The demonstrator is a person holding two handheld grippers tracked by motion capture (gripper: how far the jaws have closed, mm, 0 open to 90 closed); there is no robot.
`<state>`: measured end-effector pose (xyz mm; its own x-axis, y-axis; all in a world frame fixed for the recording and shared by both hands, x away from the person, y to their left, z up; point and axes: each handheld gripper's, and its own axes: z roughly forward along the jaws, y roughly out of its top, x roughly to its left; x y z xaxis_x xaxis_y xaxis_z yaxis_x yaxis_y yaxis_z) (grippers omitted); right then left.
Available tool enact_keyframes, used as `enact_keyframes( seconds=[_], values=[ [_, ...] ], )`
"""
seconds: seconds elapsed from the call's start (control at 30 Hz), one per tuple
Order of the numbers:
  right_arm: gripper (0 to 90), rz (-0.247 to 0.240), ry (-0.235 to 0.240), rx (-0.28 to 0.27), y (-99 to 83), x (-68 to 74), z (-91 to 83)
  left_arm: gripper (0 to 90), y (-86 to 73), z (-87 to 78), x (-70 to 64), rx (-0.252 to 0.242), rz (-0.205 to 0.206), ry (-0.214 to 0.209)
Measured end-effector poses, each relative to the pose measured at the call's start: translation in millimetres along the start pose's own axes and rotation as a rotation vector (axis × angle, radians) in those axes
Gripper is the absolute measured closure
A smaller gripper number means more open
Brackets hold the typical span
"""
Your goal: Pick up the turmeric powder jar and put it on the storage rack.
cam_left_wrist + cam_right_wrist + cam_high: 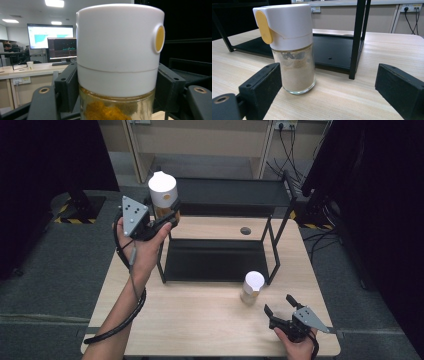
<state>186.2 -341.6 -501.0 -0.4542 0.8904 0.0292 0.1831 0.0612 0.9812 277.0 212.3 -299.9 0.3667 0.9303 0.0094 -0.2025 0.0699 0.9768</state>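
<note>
The left gripper [167, 217] is held up off the table [200, 320] beside the upper left corner of the black shelf rack [225, 195], its jaws pinching a glass spice jar [117, 75] of orange powder from both sides, just under the white cap with its round yellow button. No brand or writing can be read on either jar. The left forearm reaches up from the bottom edge, the hand [145, 247] wrapped round the gripper's handle. The right gripper [281, 308] rests low near the table's front right edge, jaws spread wide and empty, pointing at a second jar [292, 47] of pale powder that stands upright on the table, just ahead of it, in front of the rack's leg.
</note>
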Motion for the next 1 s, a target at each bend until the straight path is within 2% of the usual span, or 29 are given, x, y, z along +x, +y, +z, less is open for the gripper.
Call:
enact_keyframes(
  seconds=[0.3,1.0],
  values=[
    [7.5,0.001,0.000,0.002,0.3,-0.2,0.1,30.6,7.7,12.1,1.9,0.007,-0.002,0.013],
    [7.5,-0.002,0.002,0.001,0.1,-0.1,0.1,30.6,14.2,35.1,4.3,0.022,-0.015,0.042]
  ],
)
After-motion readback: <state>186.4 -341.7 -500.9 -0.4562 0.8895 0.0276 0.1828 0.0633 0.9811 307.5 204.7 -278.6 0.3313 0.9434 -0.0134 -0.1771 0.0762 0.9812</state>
